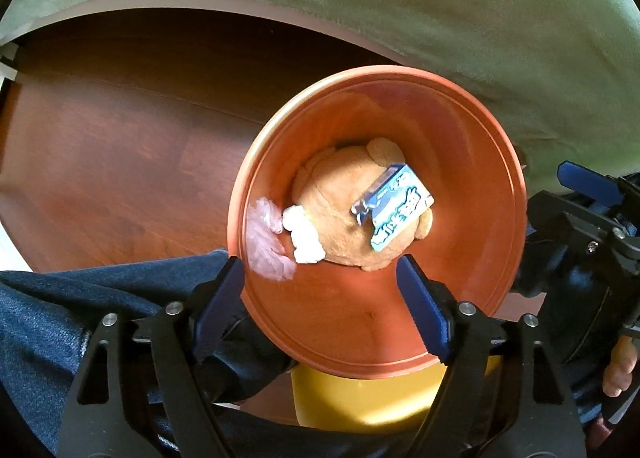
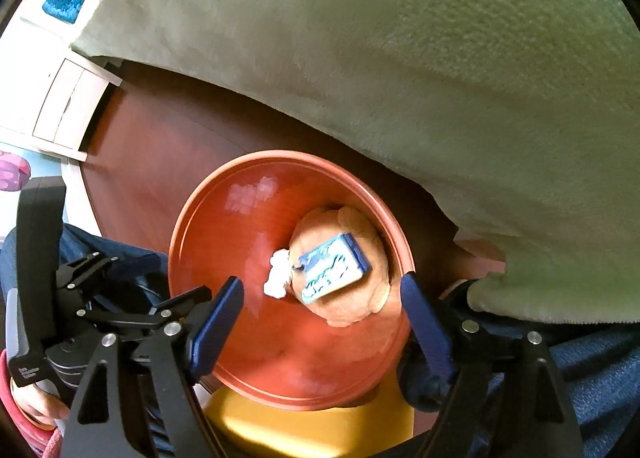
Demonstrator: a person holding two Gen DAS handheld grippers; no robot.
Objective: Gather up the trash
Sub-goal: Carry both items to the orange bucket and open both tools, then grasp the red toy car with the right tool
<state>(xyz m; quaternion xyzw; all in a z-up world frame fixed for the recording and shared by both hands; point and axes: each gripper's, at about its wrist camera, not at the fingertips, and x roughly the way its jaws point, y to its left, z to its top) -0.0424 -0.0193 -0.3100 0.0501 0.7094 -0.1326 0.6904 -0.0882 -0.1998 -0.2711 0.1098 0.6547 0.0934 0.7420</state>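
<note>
An orange-red plastic bowl (image 1: 460, 161) holds trash: a tan crumpled lump (image 1: 340, 197), a small blue-and-white carton (image 1: 400, 209), a white crumpled wad (image 1: 304, 234) and a pale pink film (image 1: 264, 246) at its left rim. My left gripper (image 1: 320, 298) is open, with its blue fingers on either side of the bowl's near-left rim. My right gripper (image 2: 322, 322) is open over the bowl (image 2: 224, 242), above the carton (image 2: 334, 268), the lump (image 2: 360, 302) and the wad (image 2: 278, 274). Neither gripper holds anything.
A yellow object (image 1: 360, 394) sits just under the bowl's near edge, also in the right wrist view (image 2: 312, 426). The bowl is over a dark wooden floor (image 1: 120, 145). A green sofa (image 1: 440, 17) fills the back and right. Blue denim (image 1: 60, 318) lies at the left.
</note>
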